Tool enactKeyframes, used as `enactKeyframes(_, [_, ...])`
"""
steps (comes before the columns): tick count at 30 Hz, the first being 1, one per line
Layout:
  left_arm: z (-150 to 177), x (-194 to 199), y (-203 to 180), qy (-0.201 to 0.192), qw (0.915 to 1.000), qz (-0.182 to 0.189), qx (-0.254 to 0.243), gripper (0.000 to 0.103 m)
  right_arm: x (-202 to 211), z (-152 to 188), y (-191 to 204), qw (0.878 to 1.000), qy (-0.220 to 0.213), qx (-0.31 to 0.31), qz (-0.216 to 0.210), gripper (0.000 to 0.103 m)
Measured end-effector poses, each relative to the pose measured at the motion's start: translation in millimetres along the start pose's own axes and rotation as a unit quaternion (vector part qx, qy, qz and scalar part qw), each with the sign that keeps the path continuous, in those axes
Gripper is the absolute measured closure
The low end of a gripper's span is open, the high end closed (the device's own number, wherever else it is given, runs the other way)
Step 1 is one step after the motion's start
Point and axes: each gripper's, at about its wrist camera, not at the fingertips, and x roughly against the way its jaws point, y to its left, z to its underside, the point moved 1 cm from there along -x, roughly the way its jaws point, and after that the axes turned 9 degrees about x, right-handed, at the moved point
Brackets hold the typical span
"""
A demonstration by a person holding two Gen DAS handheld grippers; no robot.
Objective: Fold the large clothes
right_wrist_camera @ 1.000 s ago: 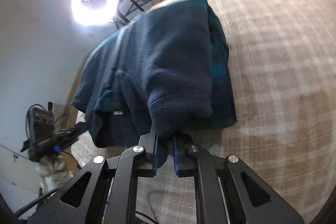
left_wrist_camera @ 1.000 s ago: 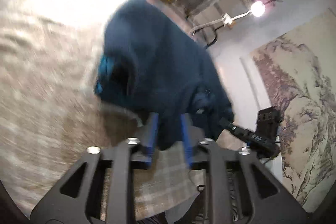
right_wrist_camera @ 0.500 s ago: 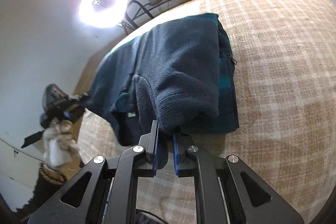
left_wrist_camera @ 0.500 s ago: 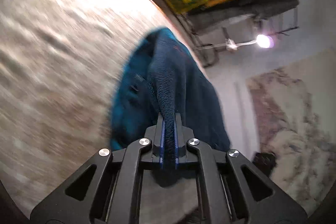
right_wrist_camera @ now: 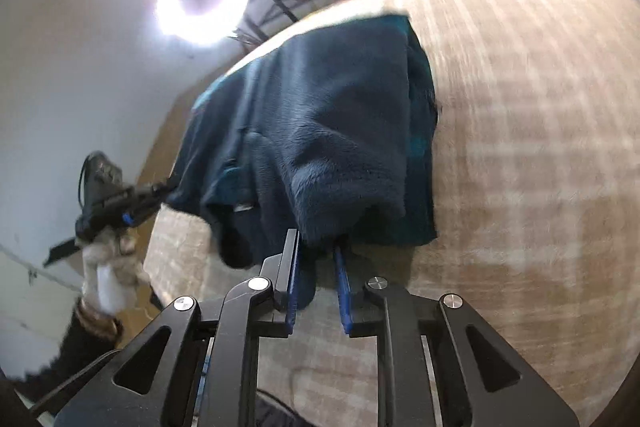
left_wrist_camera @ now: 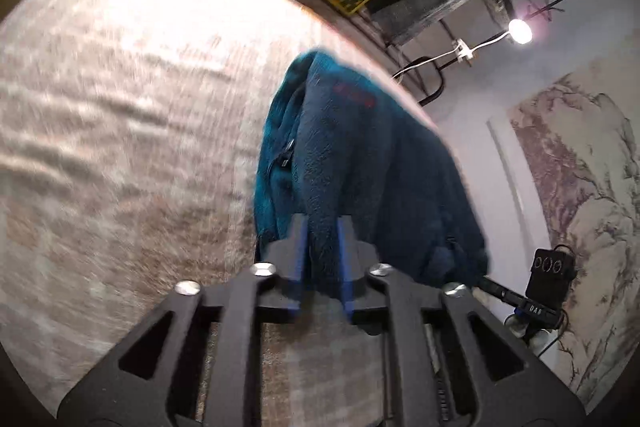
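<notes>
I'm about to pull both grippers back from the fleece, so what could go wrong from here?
1. The dark blue fleece jacket has fabric between the parted fingers of the right gripper and the left gripper; pulling back may drag the fold open.
2. Its near-left corner seems to droop past the edge of the beige checked cloth-covered table, so it could slide off.
</notes>
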Motion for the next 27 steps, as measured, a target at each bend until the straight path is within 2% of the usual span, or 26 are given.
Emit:
enactKeyframes(1, [-7.4, 9.4, -2.4, -0.007, 0.9999, 0.013, 0.000, 0.063, 8.4, -0.5, 2.4, 1.000, 0.003, 0.014, -0.010, 0.084])
enactKeyframes(2, [-14.0, 14.8, -3.3, -0.011, 0.9997, 0.022, 0.003, 0.048, 18.1, -1.0, 4.3, 0.999, 0.003, 0.025, -0.021, 0.080])
enactKeyframes(3, [-23.8, 17.2, -5.9, -0.017, 0.9994, 0.027, 0.011, 0.042, 28.5, -2.6, 5.1, 0.999, -0.004, 0.036, -0.025, 0.076])
enactKeyframes(5, [-45.1, 16.1, -5.5, -0.026, 0.9985, 0.037, 0.030, 0.042, 44.1, -8.2, 2.9, 0.998, -0.026, 0.048, -0.031, 0.053])
enactKeyframes(7, [-68.6, 4.7, -7.9, -0.025, 0.9975, 0.046, 0.047, 0.042, 52.8, -17.9, -2.9, 0.997, -0.052, 0.042, -0.034, 0.042])
enactKeyframes(10, [-99.0, -32.0, -0.4, 0.018, 0.9931, 0.073, 0.090, 0.039, 46.9, -43.6, -22.1, 0.996, -0.075, 0.009, -0.050, 0.042])
enactKeyframes(12, [-107.8, -46.6, 5.3, 0.025, 0.9912, 0.072, 0.108, 0.039, 29.6, -60.2, -39.3, 0.996, -0.074, -0.025, -0.049, 0.042])
enactKeyframes(16, [-123.6, -86.0, 10.6, 0.057, 0.9835, 0.098, 0.140, 0.039, -12.7, -89.0, -77.3, 0.991, -0.063, -0.100, -0.064, 0.042])
enactKeyframes(17, [-126.5, -94.3, 12.0, 0.058, 0.9834, 0.092, 0.145, 0.044, -25.1, -93.4, -86.3, 0.989, -0.060, -0.116, -0.069, 0.042])
enactKeyframes(18, [-127.6, -99.7, 11.1, 0.059, 0.9840, 0.088, 0.143, 0.062, -34.4, -97.5, -91.3, 0.988, -0.056, -0.125, -0.072, 0.042])
enactKeyframes(19, [-128.9, -107.4, 7.4, 0.063, 0.9859, 0.085, 0.129, 0.072, -43.4, -101.9, -96.2, 0.987, -0.052, -0.131, -0.071, 0.042])
enactKeyframes(20, [-128.4, -109.3, 3.4, 0.058, 0.9888, 0.076, 0.115, 0.075, -53.9, -106.6, -99.6, 0.988, -0.047, -0.134, -0.068, 0.041])
enactKeyframes(21, [-127.9, -109.2, -0.1, 0.051, 0.9909, 0.073, 0.101, 0.080, -60.2, -109.7, -100.5, 0.988, -0.043, -0.134, -0.069, 0.043])
enactKeyframes(22, [-126.7, -108.8, -4.0, 0.046, 0.9927, 0.071, 0.086, 0.083, -67.2, -113.4, -101.3, 0.987, -0.040, -0.135, -0.071, 0.055])
enactKeyframes(23, [-125.2, -107.5, -5.2, 0.040, 0.9936, 0.069, 0.080, 0.084, -72.2, -118.1, -100.3, 0.987, -0.041, -0.135, -0.077, 0.076])
enactKeyframes(24, [-122.6, -105.9, -5.5, 0.036, 0.9942, 0.066, 0.077, 0.085, -73.7, -123.2, -97.9, 0.987, -0.042, -0.131, -0.078, 0.082])
enactKeyframes(27, [-114.9, -103.5, -4.6, 0.020, 0.9961, 0.057, 0.065, 0.086, -62.0, -143.5, -82.9, 0.994, -0.066, -0.077, -0.048, 0.093])
